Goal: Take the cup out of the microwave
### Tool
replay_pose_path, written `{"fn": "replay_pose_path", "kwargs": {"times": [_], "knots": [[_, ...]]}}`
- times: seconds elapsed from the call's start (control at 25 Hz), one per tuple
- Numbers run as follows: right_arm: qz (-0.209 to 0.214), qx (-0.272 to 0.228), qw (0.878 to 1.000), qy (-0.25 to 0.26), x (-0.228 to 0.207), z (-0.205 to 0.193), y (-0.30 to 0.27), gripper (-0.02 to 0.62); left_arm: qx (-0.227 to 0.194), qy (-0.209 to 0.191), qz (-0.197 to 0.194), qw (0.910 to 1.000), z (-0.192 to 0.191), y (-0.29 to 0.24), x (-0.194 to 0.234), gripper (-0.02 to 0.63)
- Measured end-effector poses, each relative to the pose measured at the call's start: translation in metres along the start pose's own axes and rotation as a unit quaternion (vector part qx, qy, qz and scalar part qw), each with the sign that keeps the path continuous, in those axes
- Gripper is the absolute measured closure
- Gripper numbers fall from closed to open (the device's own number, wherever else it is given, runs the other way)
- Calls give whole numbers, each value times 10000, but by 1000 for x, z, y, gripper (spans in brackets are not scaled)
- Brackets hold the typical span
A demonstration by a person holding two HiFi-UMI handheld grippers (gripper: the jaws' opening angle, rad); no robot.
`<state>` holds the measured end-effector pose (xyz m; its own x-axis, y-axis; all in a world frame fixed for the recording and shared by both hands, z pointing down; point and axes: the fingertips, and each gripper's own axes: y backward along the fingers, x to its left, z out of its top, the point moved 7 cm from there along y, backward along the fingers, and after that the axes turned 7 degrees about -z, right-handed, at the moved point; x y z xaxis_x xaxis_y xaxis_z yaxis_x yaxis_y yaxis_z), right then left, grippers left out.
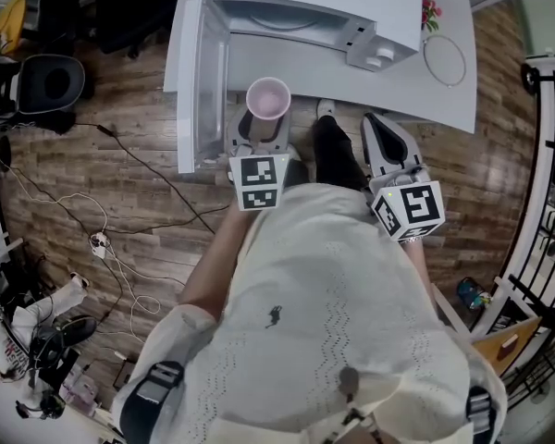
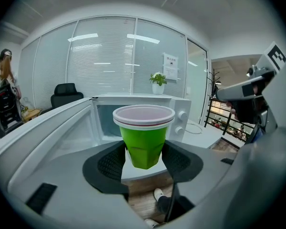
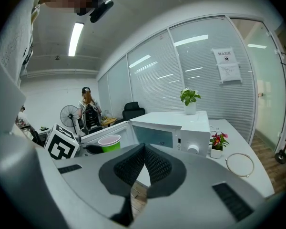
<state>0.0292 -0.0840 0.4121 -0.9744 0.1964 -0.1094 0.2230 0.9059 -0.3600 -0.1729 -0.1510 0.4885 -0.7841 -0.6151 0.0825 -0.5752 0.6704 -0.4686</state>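
A green cup (image 2: 144, 138) with a pale pink inside sits upright between the black pads of my left gripper (image 2: 144, 162), which is shut on its lower half. In the head view the cup (image 1: 268, 99) hangs outside the white microwave (image 1: 305, 7), just in front of the open cavity and beside the door (image 1: 208, 81) swung out to the left. My left gripper (image 1: 266, 126) reaches forward from the person's body. My right gripper (image 1: 377, 129) is to its right, below the table edge, its pads closed together on nothing (image 3: 144, 162). From there the cup (image 3: 109, 142) shows at the left.
The microwave (image 3: 174, 128) stands on a white table (image 1: 449, 100) with a small flower pot (image 3: 218, 142) and a thin ring (image 1: 444, 60) at the right. A potted plant (image 3: 189, 99) sits on top. Cables (image 1: 102, 239) lie on the wood floor at left; a person (image 3: 88, 109) stands far behind.
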Motion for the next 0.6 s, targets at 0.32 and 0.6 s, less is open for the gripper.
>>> {"fn": "replay_pose_path", "kwargs": {"times": [0.32,0.6], "knots": [[-31,-176,9998,12,-2,13,12,586,-290,-99,-94,9995,30,17,-10,345],[-39,-552,9984,82,-8,42,28,586,-504,-101,-125,9986,64,27,-16,345]]}}
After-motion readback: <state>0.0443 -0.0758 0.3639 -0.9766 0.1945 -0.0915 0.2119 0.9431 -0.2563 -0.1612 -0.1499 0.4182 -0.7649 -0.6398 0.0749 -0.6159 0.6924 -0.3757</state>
